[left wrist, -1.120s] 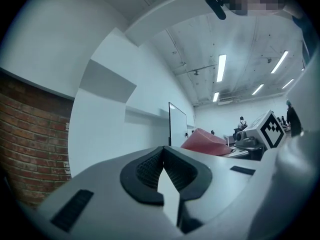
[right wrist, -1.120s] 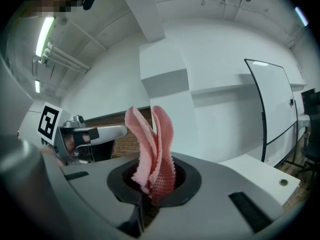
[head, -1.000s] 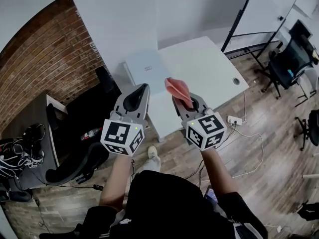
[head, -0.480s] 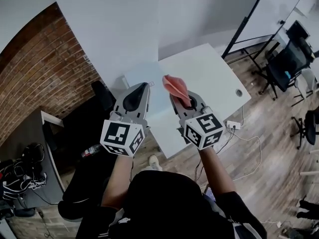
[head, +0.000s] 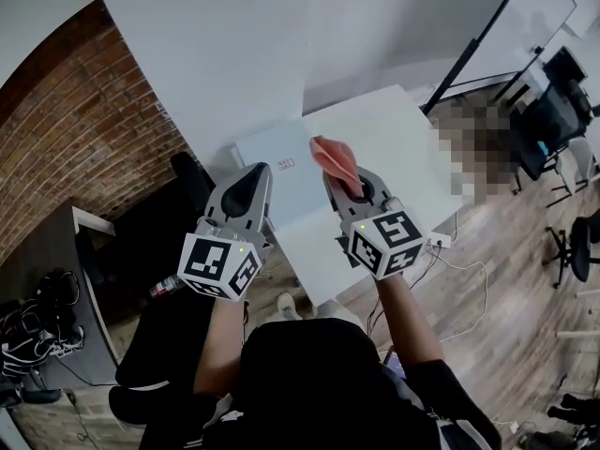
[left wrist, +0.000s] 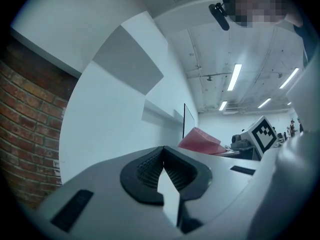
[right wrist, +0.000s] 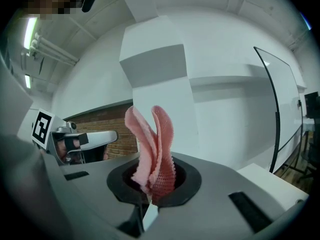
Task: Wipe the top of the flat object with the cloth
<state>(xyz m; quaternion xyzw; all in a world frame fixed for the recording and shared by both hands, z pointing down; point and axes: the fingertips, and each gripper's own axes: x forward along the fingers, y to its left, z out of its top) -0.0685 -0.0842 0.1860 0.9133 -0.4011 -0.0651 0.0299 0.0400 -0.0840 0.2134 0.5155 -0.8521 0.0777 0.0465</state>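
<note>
A flat pale blue-grey object (head: 287, 191) with a small label lies on the left end of the white table (head: 384, 134). Both grippers are held side by side above it. My left gripper (head: 255, 174) is shut with nothing between its jaws; in the left gripper view its black pads (left wrist: 150, 170) meet at the gripper (left wrist: 163, 151). My right gripper (head: 349, 184) is shut on a pink textured cloth (head: 333, 157), which stands up in folds from the jaws (right wrist: 152, 184). The cloth (right wrist: 152, 146) also shows in the left gripper view as a pink shape (left wrist: 200, 140).
A white column (head: 206, 54) and a brick wall (head: 94, 111) stand behind the table. A whiteboard stand (head: 478, 40) and office chairs (head: 553, 111) are at the right. A power strip (head: 439, 240) lies on the wooden floor; a dark chair (head: 141, 345) and a cluttered desk (head: 37, 326) are at the left.
The table and flat object have drawn nearer under the grippers. My left gripper has dropped slightly to the left. The right gripper has kept its hold on the cloth.
</note>
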